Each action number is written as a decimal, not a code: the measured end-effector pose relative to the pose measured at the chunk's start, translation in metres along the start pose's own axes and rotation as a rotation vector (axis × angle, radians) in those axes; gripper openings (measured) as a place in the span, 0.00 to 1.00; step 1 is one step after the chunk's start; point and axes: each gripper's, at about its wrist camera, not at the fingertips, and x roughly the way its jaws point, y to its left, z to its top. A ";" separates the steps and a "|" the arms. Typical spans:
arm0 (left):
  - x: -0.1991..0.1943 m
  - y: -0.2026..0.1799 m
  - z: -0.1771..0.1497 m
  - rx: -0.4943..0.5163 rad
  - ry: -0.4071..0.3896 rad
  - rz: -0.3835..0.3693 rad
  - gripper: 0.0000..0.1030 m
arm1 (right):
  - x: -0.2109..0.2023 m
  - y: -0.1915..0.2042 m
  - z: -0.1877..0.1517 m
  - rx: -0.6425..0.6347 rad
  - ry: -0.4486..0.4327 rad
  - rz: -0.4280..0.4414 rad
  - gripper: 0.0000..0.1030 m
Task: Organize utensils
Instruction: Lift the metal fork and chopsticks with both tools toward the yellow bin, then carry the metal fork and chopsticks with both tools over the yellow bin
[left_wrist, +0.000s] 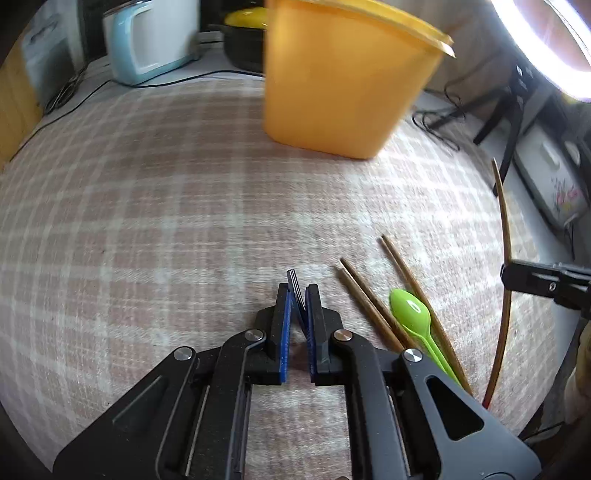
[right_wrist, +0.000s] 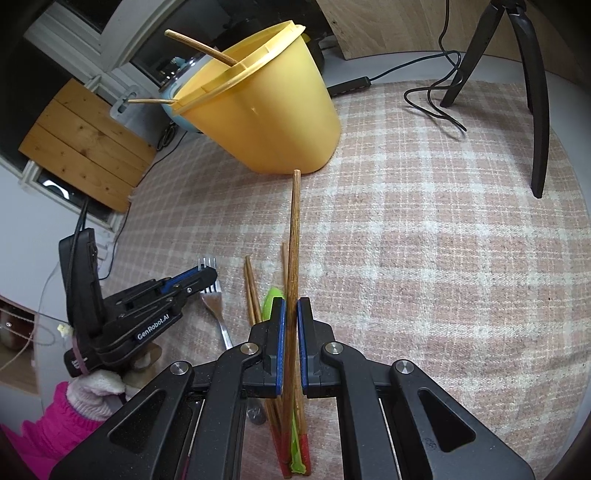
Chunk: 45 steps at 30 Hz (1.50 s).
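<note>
1. The left gripper (left_wrist: 297, 291) has its jaws pinched on the tines of a metal fork (right_wrist: 214, 291), whose handle slants down toward the plaid cloth on the table (right_wrist: 424, 240).
2. The right gripper (right_wrist: 291, 306) has its jaws clamped on a single wooden chopstick (right_wrist: 294, 236), which points toward 12 o'clock at the base of the yellow container (right_wrist: 273, 110).
3. In the right wrist view, that container stands on the table at 12 o'clock, with two chopsticks (right_wrist: 201, 46) leaning out over its rim.
4. Loose chopsticks (left_wrist: 373, 306) and a green plastic spoon (left_wrist: 413, 314) lie together on the cloth at 3 o'clock from the left gripper.
5. A pink sleeve (right_wrist: 48, 428) shows at 8 o'clock behind the left gripper.
</note>
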 end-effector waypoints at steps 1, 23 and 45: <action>0.003 -0.003 0.001 0.007 0.013 0.010 0.05 | 0.000 0.000 0.000 -0.001 0.000 -0.002 0.05; -0.042 -0.010 -0.003 -0.025 -0.082 -0.061 0.01 | -0.007 0.000 0.000 -0.025 -0.037 -0.015 0.05; -0.119 -0.001 0.016 -0.017 -0.287 -0.082 0.00 | -0.053 0.031 0.004 -0.130 -0.195 -0.068 0.05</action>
